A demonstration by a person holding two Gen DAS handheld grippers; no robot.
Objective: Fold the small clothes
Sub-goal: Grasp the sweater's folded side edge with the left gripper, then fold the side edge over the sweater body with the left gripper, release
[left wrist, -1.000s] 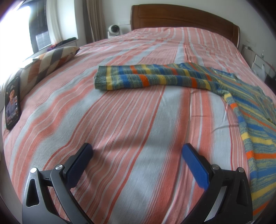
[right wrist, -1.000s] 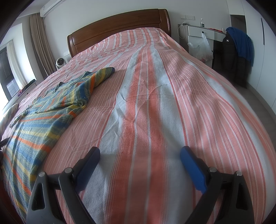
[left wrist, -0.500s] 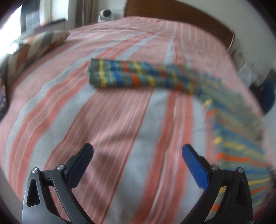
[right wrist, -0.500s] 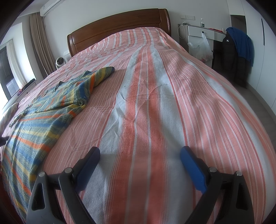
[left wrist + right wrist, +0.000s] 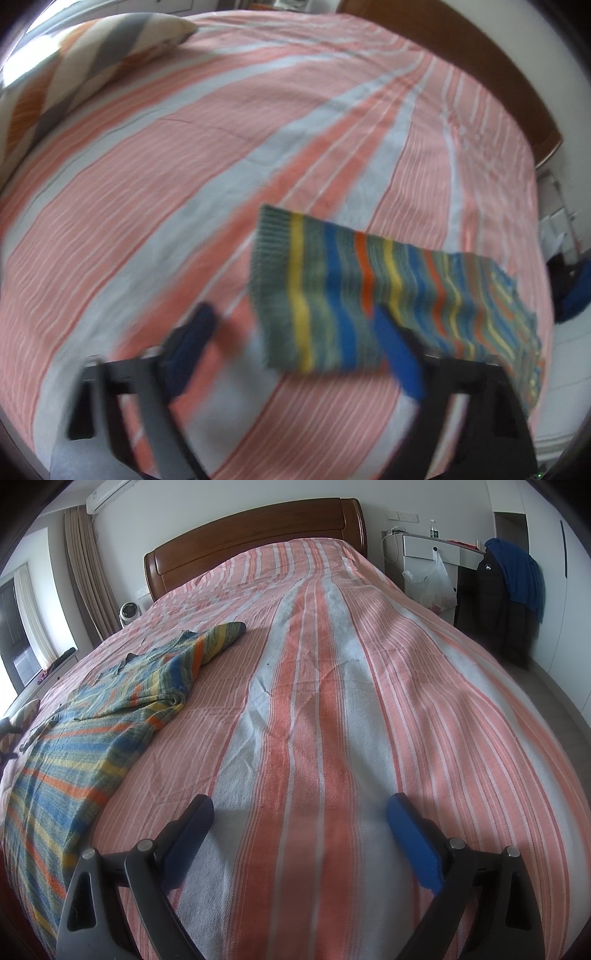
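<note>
A striped knit sweater lay spread on the bed, over its pink-and-white striped cover, toward the left side in the right wrist view. One sleeve stretched flat across the cover, its ribbed cuff end free. The left tongs hung just over that sleeve, their jaws closing with the cuff end lying between them, the pads not yet pressing on it. The right tongs stood wide above bare cover, well apart from the sweater, holding nothing. A patterned pillow rested near the bed's edge.
</note>
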